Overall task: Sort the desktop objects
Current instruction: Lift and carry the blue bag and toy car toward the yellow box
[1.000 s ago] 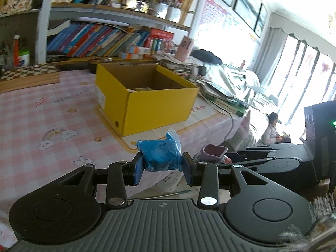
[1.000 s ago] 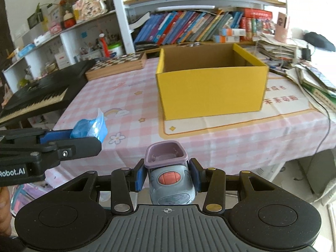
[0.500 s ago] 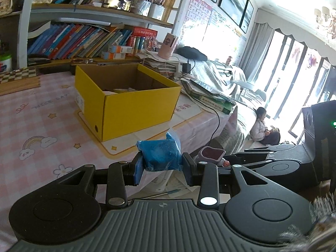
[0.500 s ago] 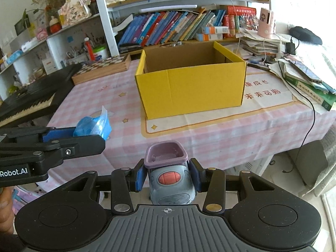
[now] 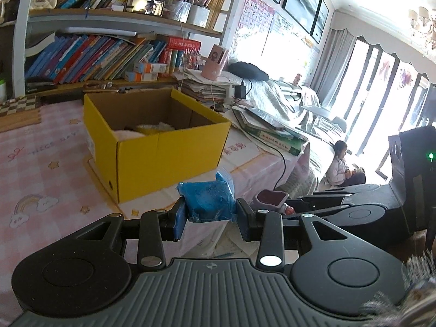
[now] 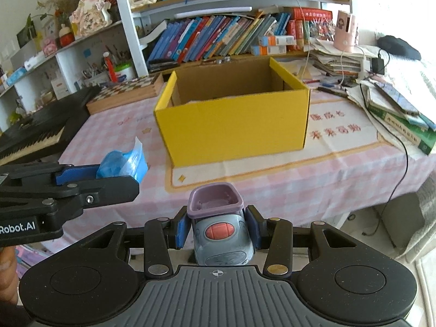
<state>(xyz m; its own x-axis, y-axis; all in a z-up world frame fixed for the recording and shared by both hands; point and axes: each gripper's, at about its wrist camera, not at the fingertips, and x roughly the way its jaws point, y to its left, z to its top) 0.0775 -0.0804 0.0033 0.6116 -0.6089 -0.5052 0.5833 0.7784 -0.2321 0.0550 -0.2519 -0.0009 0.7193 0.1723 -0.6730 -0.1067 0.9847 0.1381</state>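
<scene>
At left, our left gripper [image 5: 209, 214] pinches a soft, crinkly blue plastic packet [image 5: 208, 200]; it looks light and squashable. To its right, our right gripper [image 6: 217, 230] clamps a hard, smooth grey toy car [image 6: 222, 241] by its sides. Farther off stands the stiff yellow cardboard box [image 6: 234, 128].

Home living room: bookshelves [image 6: 218, 35], keyboard [image 6: 35, 136]

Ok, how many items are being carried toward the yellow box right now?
2: a blue packet clamped in the left gripper, and a grey toy car clamped in the right gripper. Both are short of the yellow box.
</scene>
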